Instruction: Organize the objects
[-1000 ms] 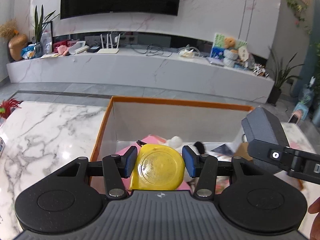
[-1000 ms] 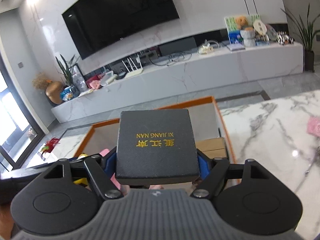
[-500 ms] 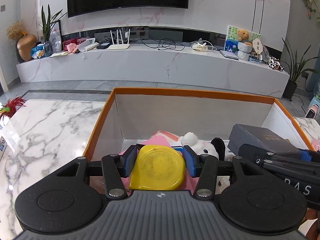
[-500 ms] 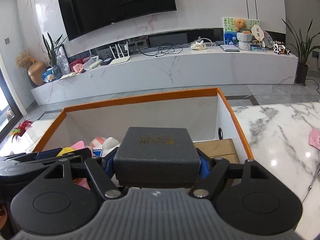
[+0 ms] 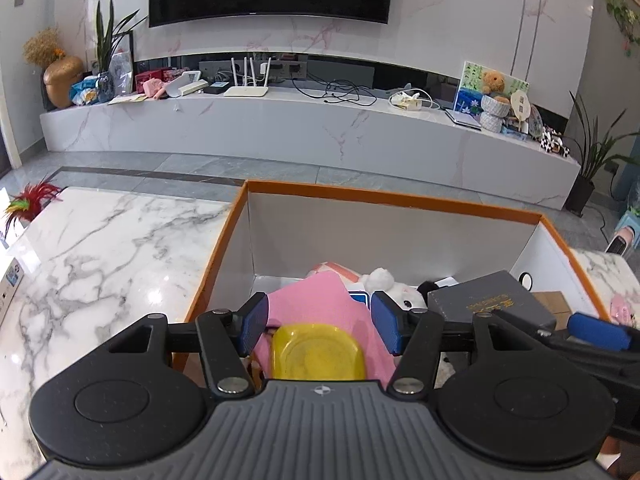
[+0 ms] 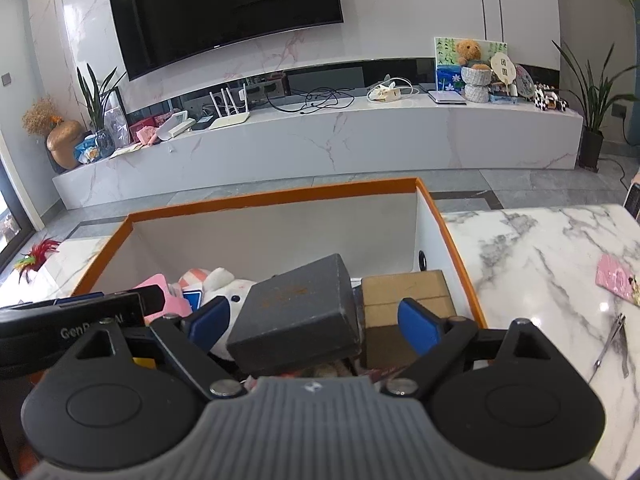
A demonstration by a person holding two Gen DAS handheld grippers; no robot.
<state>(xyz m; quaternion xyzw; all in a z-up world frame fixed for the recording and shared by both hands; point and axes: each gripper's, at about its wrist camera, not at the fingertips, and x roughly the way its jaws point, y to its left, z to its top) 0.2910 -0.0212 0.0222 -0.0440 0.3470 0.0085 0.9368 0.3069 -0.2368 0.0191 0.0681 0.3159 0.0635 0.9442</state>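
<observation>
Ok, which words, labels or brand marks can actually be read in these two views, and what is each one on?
"GenR... AI", middle letters hidden: white print on the side of the left gripper.
Gold lettering on the grey box lid: too small and blurred to read.
Blue sign card in the orange-rimmed box: nothing legible.

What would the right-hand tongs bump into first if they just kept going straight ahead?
Most likely the dark grey box, lying tilted on the pile between the open right tongs, just ahead. Past it comes the far wall of the orange-rimmed bin. Depth is hard to judge through this lens.
</observation>
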